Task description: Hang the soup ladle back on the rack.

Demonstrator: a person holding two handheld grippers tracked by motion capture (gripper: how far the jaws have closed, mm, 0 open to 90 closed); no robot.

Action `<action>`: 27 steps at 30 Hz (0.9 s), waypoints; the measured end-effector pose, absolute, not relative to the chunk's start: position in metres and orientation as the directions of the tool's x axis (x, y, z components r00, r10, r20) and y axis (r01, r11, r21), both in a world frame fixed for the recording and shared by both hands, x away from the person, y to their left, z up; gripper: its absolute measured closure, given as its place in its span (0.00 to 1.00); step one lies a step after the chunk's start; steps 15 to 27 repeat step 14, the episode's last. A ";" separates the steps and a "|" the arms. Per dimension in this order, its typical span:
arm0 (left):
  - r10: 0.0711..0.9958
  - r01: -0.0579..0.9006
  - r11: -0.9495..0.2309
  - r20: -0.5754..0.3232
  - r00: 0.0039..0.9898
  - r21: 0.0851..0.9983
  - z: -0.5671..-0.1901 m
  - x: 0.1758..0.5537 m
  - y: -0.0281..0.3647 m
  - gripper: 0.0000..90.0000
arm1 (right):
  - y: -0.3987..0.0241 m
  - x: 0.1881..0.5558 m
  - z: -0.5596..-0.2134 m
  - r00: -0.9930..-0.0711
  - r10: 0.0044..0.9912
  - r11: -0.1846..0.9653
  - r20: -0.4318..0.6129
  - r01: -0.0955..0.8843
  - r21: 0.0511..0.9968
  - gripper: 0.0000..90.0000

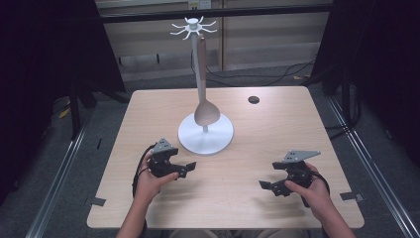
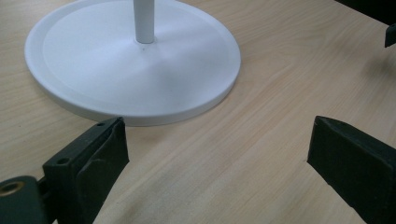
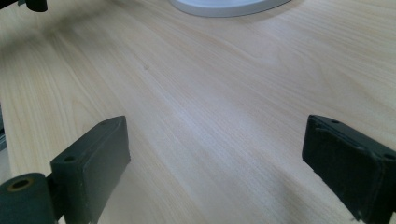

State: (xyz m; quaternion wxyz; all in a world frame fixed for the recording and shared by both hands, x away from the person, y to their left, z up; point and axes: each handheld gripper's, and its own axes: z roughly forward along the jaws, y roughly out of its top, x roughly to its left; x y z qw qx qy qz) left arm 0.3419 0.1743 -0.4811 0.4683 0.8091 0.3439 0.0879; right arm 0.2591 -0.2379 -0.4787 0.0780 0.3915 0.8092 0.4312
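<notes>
Right hand-held gripper [image 3: 215, 168], jaws wide apart, over bare table [image 3: 210, 93] near white base [image 3: 224, 7].

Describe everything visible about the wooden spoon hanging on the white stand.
The wooden spoon looks like pale brown wood, one piece with a long slim handle and a rounded bowl. It hangs upright, handle up, from a hook at the top of the white stand, close along the pole. Its bowl hangs just above the round base, apparently not touching it. Neither gripper touches it.

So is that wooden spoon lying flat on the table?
No, the wooden spoon hangs upright from the white stand, its bowl just above the base.
</notes>
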 end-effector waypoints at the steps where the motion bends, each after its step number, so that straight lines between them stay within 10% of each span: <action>1: 0.641 0.477 -0.323 -0.182 0.746 0.817 -0.481 0.342 0.174 0.05 | -0.238 0.259 -0.479 -0.681 0.701 0.322 0.211 0.566 0.759 0.08; 27: 0.638 0.479 -0.327 -0.184 0.748 0.815 -0.481 0.342 0.173 0.05 | -0.236 0.258 -0.481 -0.686 0.700 0.339 0.198 0.563 0.754 0.08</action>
